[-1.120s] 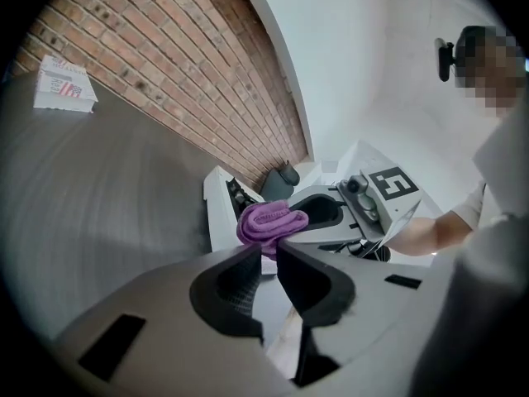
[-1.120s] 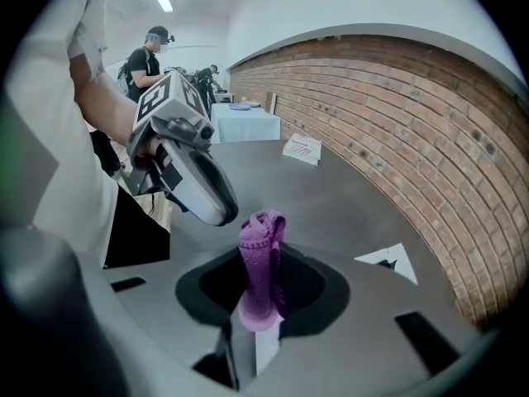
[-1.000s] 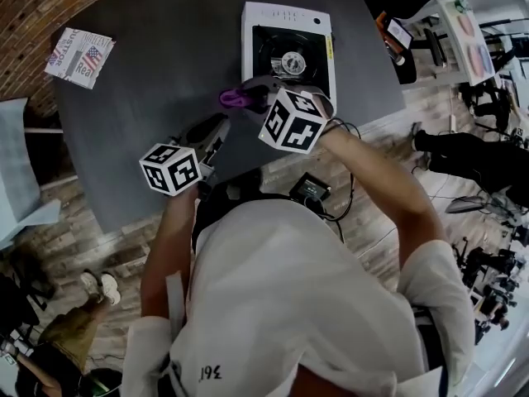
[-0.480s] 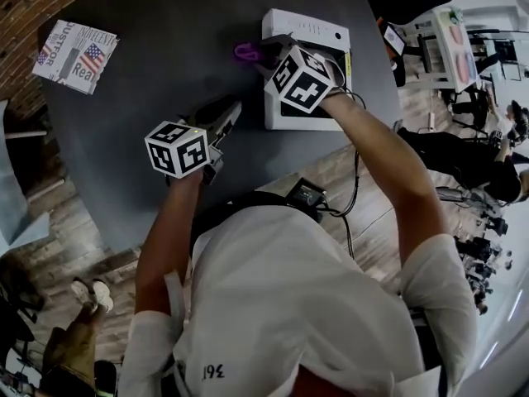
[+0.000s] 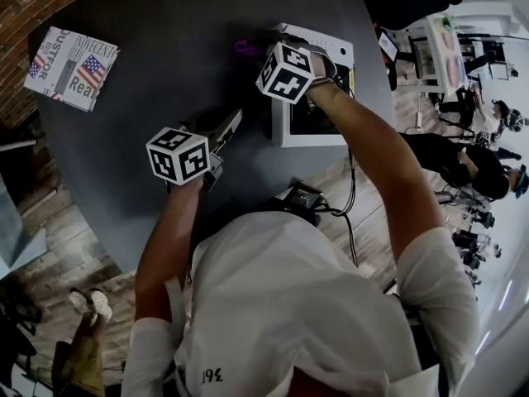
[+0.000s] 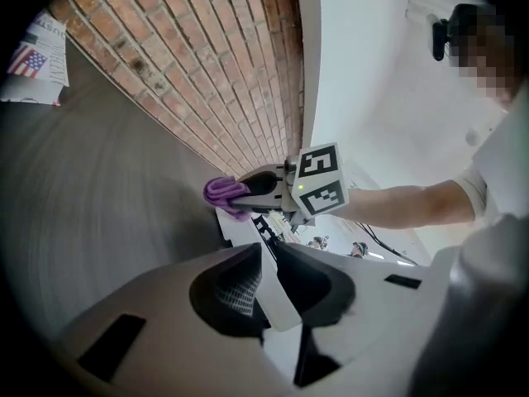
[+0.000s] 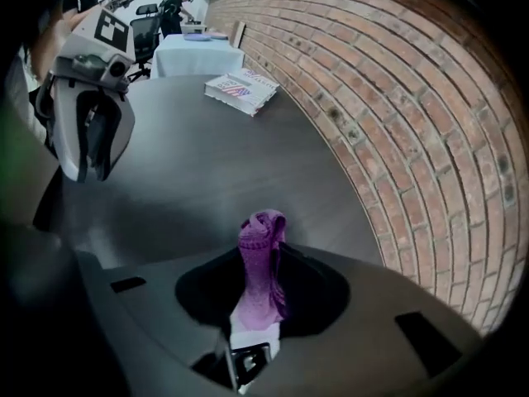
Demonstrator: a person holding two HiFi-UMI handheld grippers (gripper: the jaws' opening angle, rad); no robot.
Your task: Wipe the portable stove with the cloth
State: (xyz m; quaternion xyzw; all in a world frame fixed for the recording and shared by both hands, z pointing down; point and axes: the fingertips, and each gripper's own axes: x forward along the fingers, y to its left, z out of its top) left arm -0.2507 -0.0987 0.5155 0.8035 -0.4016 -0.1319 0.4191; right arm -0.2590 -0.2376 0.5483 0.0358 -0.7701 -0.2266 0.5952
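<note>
**status: wipe stroke has reached the far left corner of the stove**

the dark table (image 5: 149, 73) fills the upper half of the head view. the portable stove (image 5: 285, 129), white-bodied, sits right of centre, partly under my right forearm.

the folded paper (image 5: 70, 56) lies at the upper left, well apart from the stove. i can read "real" beside a flag graphic; the rest of its headline is too broken to trust. the digits on the shirt back are not legible with confidence, and i see no brand on the stove.

the left gripper (image 5: 221, 129) has stayed over bare table, lower left of the stove. its jaws are together with nothing between them (image 6: 266, 281).

the right gripper (image 5: 258, 48) is clamped on the purple cloth (image 5: 245, 48). over the last second it has travelled from the stove's near left side to its far left corner. in the right gripper view the cloth (image 7: 263, 255) stands bunched between the jaws, with only table ahead.

judgement: this pass along the left edge is finished, and the burner area likely remains to be wiped.
</note>
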